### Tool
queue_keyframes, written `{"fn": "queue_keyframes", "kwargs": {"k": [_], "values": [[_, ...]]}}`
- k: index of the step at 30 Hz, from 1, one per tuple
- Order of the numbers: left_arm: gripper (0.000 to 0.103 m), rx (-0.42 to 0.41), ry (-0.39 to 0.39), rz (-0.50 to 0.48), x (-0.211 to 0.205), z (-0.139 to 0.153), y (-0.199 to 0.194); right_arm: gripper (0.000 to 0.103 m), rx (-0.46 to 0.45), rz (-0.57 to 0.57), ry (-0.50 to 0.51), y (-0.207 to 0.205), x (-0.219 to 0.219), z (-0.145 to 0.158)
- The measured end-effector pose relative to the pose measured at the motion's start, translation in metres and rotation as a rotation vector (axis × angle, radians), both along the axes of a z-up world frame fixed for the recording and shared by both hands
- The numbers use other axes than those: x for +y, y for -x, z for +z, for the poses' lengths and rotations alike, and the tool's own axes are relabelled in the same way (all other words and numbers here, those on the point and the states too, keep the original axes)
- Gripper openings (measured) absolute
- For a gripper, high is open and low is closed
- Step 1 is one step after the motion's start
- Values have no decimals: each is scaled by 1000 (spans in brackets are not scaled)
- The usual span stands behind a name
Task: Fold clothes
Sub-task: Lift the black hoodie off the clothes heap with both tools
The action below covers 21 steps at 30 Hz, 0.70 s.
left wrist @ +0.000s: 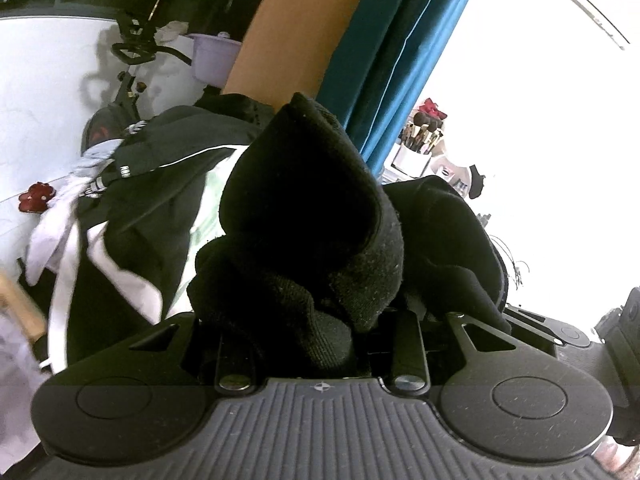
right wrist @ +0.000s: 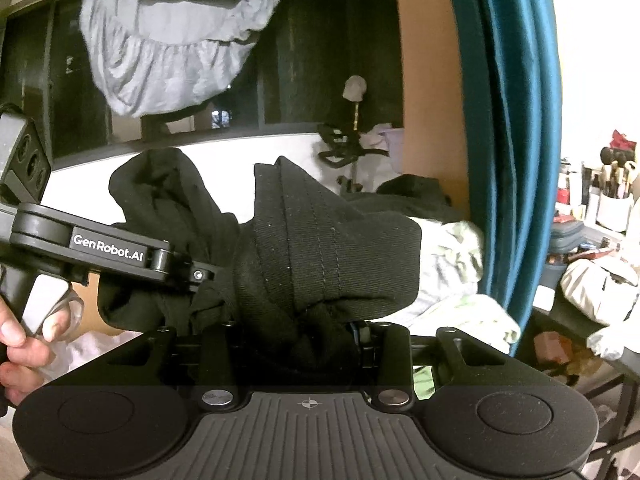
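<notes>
White "GenRobot.AI" lettering (right wrist: 108,246) on left gripper (right wrist: 200,276), black garment (right wrist: 332,248) alongside

Left gripper (right wrist: 200,280) clamped on black garment (right wrist: 320,248), jaws buried in bunched cloth, seen side-on in right view. Left hand (right wrist: 24,344) curled round its handle and trigger. Right gripper (right wrist: 308,332) also pinching the cloth, fingers hidden.
</notes>
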State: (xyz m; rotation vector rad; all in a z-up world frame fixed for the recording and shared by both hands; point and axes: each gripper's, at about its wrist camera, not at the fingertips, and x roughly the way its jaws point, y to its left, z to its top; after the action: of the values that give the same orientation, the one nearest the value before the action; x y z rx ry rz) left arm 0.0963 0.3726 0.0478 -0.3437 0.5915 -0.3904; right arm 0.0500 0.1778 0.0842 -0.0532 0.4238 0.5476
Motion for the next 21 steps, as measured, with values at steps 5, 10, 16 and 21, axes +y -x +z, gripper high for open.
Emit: {"fn": "queue_keyframes", "kwargs": {"k": [5, 10, 16, 21], "values": [[32, 14, -8, 14, 24, -4, 49, 35, 44, 28, 18, 45, 28, -4], [31, 25, 52, 24, 44, -13, 95, 35, 55, 73, 111, 94, 52, 4], [31, 45, 73, 8, 47, -17, 121, 35, 67, 78, 149, 131, 58, 9], [31, 46, 50, 16, 35, -13, 131, 35, 53, 85, 140, 143, 44, 7]]}}
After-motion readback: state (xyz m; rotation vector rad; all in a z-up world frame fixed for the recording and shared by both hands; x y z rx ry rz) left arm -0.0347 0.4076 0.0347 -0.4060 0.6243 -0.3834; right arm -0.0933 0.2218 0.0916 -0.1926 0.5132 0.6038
